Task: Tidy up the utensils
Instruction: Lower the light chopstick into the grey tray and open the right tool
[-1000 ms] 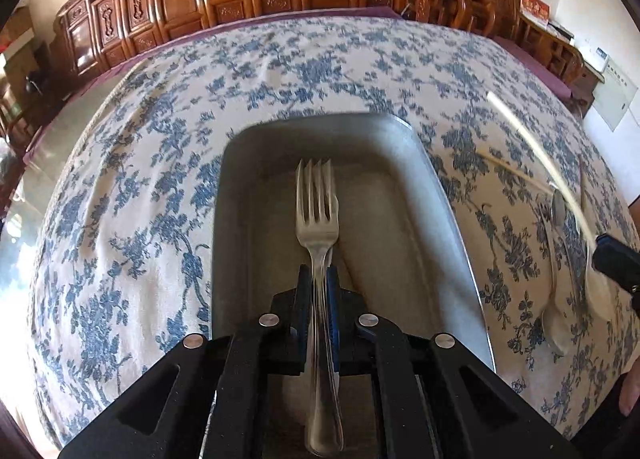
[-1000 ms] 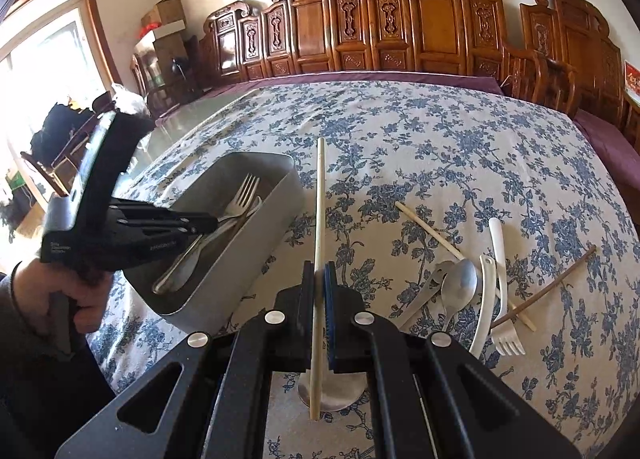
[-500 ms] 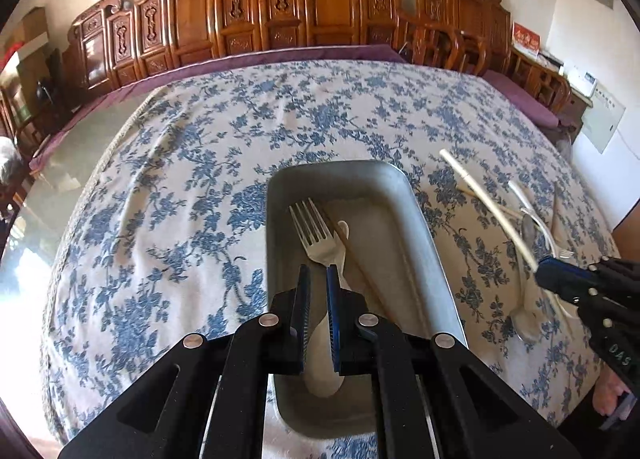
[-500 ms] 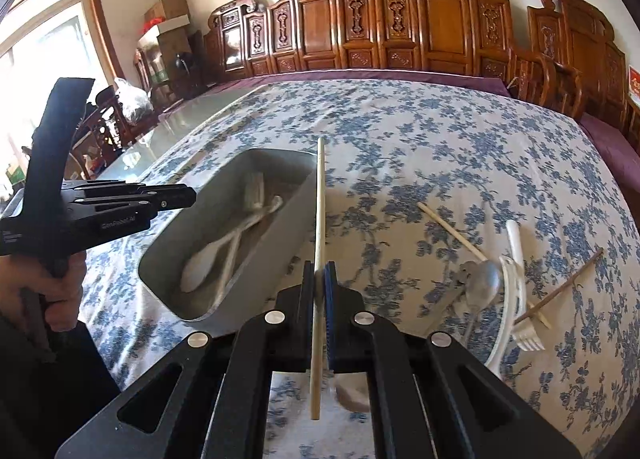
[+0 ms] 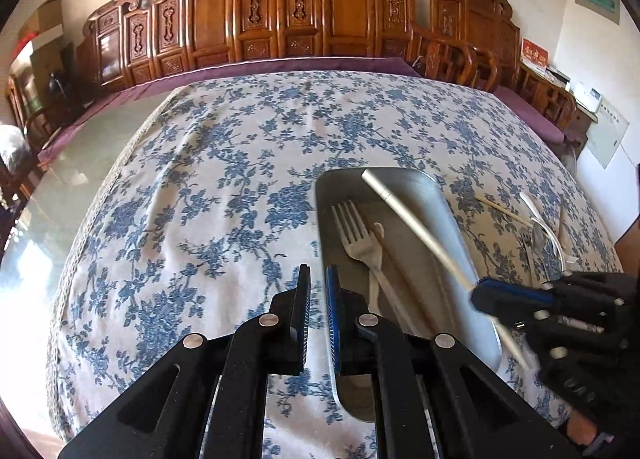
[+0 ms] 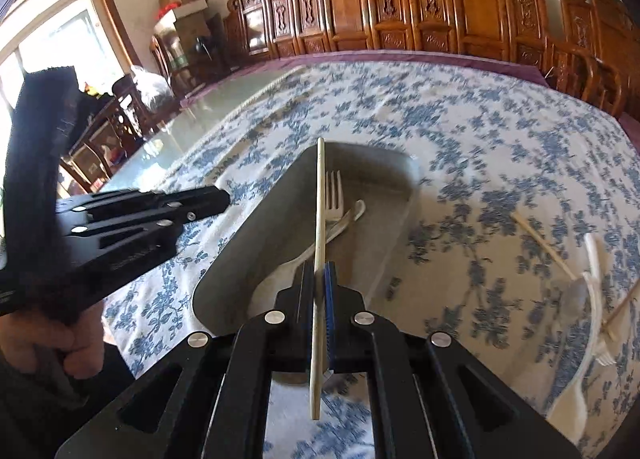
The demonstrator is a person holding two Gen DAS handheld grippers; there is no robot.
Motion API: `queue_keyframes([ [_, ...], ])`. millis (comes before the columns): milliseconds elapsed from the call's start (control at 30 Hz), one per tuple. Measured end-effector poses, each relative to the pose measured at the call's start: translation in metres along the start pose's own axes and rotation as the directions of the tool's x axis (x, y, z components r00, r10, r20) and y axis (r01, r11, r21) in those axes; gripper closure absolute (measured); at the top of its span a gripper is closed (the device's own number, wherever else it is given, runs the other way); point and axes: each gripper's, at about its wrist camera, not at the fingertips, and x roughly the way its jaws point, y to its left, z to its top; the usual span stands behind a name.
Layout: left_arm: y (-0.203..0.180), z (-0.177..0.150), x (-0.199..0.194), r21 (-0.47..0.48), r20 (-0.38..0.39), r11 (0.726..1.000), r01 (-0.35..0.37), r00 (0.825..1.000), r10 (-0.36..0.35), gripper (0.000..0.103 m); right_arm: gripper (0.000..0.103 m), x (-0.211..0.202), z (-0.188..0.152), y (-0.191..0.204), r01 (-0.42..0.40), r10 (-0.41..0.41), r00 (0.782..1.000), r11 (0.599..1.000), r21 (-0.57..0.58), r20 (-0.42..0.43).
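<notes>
A grey metal tray (image 5: 452,219) (image 6: 256,219) lies on the blue-flowered tablecloth. In it lie a metal fork (image 5: 354,231) (image 6: 334,195) and a white plastic spoon (image 6: 288,271). My right gripper (image 6: 319,275) (image 5: 480,293) is shut on a pale chopstick (image 6: 319,219) (image 5: 412,219) and holds it over the tray, pointing along its length. My left gripper (image 5: 318,287) (image 6: 222,195) is slightly open and empty, just left of the tray's near left wall.
Loose utensils lie on the cloth right of the tray: a chopstick (image 6: 540,243), a white plastic fork (image 6: 596,299), a metal spoon (image 5: 538,233). Carved wooden chairs (image 5: 320,11) line the far edge. A bare glass strip (image 5: 80,163) runs along the left side.
My left gripper let go of the fork, which now lies in the tray, and drew back to the left. My right gripper carried the chopstick leftward over the tray.
</notes>
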Motion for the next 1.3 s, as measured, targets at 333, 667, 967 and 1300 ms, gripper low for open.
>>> queue_keyframes([
  [333, 0.022, -0.003, 0.003, -0.032, -0.008, 0.999, 0.003, 1.000, -0.003, 0.097, 0.096, 0.046, 0.009, -0.001, -0.001, 0.007, 0.998, 0.996, 0.088, -0.068],
  [667, 0.019, -0.003, -0.001, -0.030, 0.002, 0.999, 0.018, 1.000, -0.018, 0.097, 0.094, 0.033, 0.009, 0.003, -0.042, 0.043, 0.999, 0.998, 0.040, -0.018],
  [967, -0.005, 0.001, -0.003, -0.016, 0.018, 0.998, 0.055, 0.998, -0.054, 0.088, 0.094, -0.035, 0.000, -0.034, 0.046, -0.045, 0.997, 0.999, -0.012, 0.055],
  [1300, -0.052, 0.001, -0.005, 0.030, 0.025, 0.992, 0.121, 0.992, -0.121, 0.067, 0.094, -0.090, -0.032, -0.123, 0.261, -0.264, 0.963, 0.964, 0.046, 0.053],
])
